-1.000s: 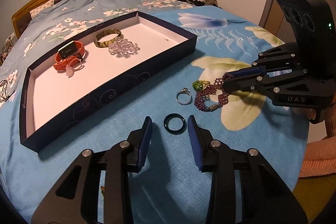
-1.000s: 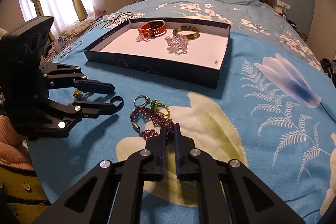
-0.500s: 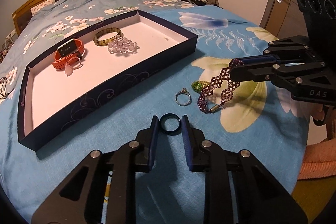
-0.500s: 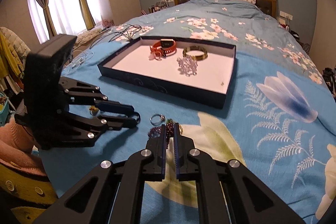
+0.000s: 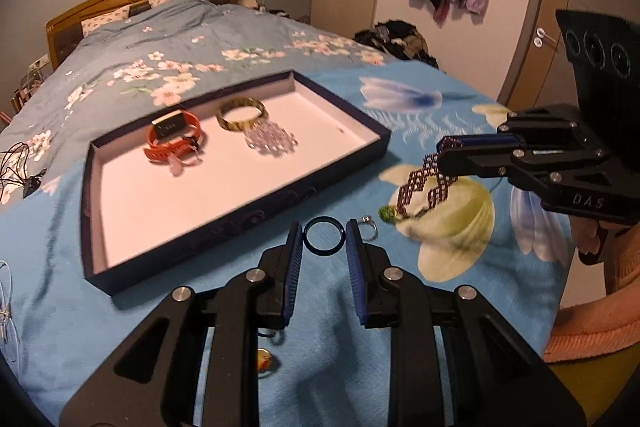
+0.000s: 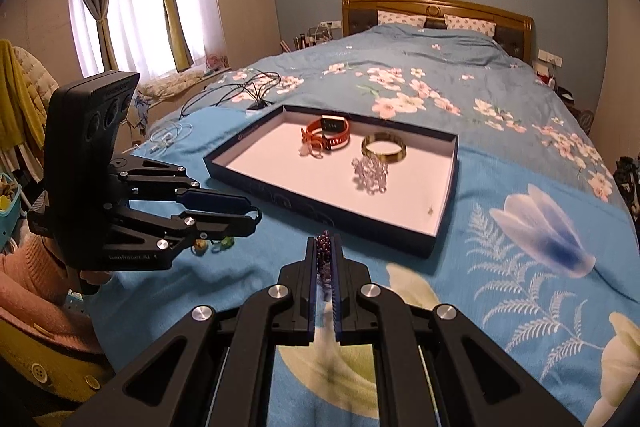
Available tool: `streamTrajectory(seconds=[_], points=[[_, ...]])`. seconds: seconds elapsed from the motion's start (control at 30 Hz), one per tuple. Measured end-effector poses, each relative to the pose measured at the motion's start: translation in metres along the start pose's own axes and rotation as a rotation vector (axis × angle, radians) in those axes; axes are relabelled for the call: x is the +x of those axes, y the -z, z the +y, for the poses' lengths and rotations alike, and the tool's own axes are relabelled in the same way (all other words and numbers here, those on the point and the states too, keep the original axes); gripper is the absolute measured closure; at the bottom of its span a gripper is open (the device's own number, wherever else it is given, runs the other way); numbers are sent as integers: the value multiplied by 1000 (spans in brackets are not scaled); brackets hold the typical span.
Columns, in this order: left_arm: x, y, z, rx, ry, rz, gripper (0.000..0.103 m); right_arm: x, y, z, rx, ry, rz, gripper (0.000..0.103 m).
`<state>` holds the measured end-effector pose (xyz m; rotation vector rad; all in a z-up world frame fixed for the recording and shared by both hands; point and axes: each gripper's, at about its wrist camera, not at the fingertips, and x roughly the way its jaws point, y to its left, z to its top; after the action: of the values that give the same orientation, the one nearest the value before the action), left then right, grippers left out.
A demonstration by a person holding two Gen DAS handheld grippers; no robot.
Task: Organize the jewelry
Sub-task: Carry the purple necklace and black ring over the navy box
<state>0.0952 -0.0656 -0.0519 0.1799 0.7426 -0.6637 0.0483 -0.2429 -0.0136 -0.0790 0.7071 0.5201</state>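
Bedspread (image 6: 500, 227) blue floral | tray (image 6: 436, 239) on it | headboard (image 6: 436, 7) wooden

A bed (image 5: 168, 67) with a blue floral cover carries a shallow dark box (image 5: 240, 203) – beside it, directly on the cover, lie a silver ring (image 5: 370, 225), a green ring (image 5: 387, 213) and cables (image 6: 244, 91).

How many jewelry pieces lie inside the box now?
4: orange watch, pale ring beside it, gold bangle, and clear bead bracelet, all in the box's far half.
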Motion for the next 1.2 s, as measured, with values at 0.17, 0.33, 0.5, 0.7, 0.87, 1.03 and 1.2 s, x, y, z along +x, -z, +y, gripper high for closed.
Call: streamTrajectory(seconds=[0.17,0.33,0.5,0.7,0.87,1.03,1.2], points=[[-12,-6,8,-18,-14,-35,81,-2,-11,4,-14,-4,-32,98],[-17,-11,19,-36,-42,-57,81,0,-23,1,-22,1,-54,98],[-20,-15,32,-60,-75,-68,81,5,-36,-2,-18,-10,-70,98],[-20,-22,45,-81,-106,-77,81,17,-52,-4,-24,-24,-78,98],[-14,-28,56,-89,-126,-76,81,29,-64,-8,-15,-50,-76,98],[-8,-32,63,-93,-141,-68,81,38,-72,-10,-17,-50,-74,98],[-1,-35,68,-93,-159,-67,81,49,-79,-15,-4,-61,-66,98]])
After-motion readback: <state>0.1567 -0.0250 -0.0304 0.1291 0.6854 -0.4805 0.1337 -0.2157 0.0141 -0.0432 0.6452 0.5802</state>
